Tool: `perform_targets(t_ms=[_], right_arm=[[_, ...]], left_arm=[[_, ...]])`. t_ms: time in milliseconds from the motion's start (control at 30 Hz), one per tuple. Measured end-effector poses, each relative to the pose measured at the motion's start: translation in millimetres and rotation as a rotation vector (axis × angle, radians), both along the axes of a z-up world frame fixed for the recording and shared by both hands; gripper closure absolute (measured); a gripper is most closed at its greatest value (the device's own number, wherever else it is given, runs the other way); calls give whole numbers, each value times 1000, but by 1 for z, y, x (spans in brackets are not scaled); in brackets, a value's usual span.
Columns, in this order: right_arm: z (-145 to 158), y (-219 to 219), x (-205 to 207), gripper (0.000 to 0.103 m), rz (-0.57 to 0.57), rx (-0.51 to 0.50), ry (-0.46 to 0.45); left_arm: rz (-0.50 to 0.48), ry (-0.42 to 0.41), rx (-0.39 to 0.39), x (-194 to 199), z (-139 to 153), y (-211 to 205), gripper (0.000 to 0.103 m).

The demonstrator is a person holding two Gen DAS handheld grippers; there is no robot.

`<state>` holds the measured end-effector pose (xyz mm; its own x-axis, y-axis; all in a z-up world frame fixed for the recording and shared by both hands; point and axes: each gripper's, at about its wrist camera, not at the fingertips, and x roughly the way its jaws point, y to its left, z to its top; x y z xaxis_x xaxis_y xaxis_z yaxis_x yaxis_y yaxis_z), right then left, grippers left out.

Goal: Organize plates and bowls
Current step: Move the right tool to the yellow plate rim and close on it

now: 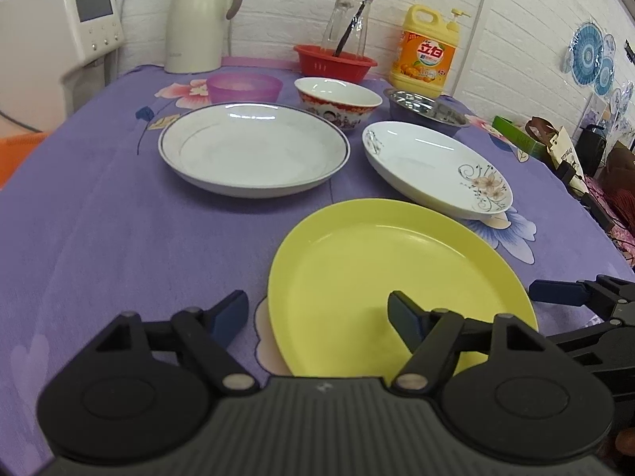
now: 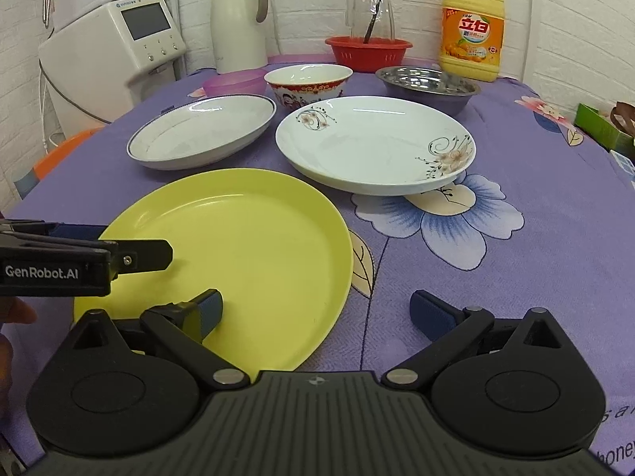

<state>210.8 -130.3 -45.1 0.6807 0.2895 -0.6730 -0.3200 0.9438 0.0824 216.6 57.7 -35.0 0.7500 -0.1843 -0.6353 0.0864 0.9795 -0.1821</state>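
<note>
A yellow plate [image 1: 397, 269] [image 2: 246, 238] lies nearest on the purple flowered cloth. My left gripper [image 1: 317, 313] stands open astride its left rim, one finger over the plate and one over the cloth. My right gripper [image 2: 317, 309] is open astride the right rim in the same way. Neither pair of pads touches the plate. Behind it lie a blue-rimmed white plate [image 1: 254, 150] [image 2: 202, 131] and a floral white plate [image 1: 436, 166] [image 2: 375, 142]. Farther back stand a purple bowl [image 1: 245, 87], a red-patterned bowl [image 1: 337, 101] and a steel bowl [image 1: 426, 109].
Along the back wall stand a white thermos [image 1: 198, 20], a red basket [image 1: 335, 63] with a glass jug in it, and a yellow detergent bottle [image 1: 428, 51]. A white appliance [image 1: 59, 31] is at the left. A green box [image 1: 516, 137] lies at the table's right edge.
</note>
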Motion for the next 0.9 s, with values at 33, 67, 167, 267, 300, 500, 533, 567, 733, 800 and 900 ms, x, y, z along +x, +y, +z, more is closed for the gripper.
perform_targets(t_ms=[33,67,167,267,300,500,533,567,733,800,900], right_arm=[[1,0,-1,0,0,3,-4],[0,2,-1,0,3,-4,-9],[-2,6,-2,0,8,-9,-29],[1,12,-4,0,34,-2,-39],[1,15,-5,0,34,-7,-43],[5,31,-16,0,19,-23,-51],[7,36,-20,0,30,-24,-58],[8,43,-23,0,43,-20,-62],[10,74,-28,0,130,25,-68],[10,86,-25,0,158,33,-64],[9,96,-21,0,179,29,-62]], left_arm=[[-1,2,4,1,0,0,29],[-2,0,12,2,0,0,31],[-11,-10,56,2,-1,-7,49],[-36,-38,69,-2,-3,-12,58],[-27,-42,73,-3,-4,-12,58],[18,-21,50,-13,0,-2,61],[35,-19,55,-17,2,3,61],[55,-19,56,-22,3,9,61],[149,-23,90,-42,13,42,62],[177,-18,93,-44,13,51,63],[199,-19,95,-44,13,62,63]])
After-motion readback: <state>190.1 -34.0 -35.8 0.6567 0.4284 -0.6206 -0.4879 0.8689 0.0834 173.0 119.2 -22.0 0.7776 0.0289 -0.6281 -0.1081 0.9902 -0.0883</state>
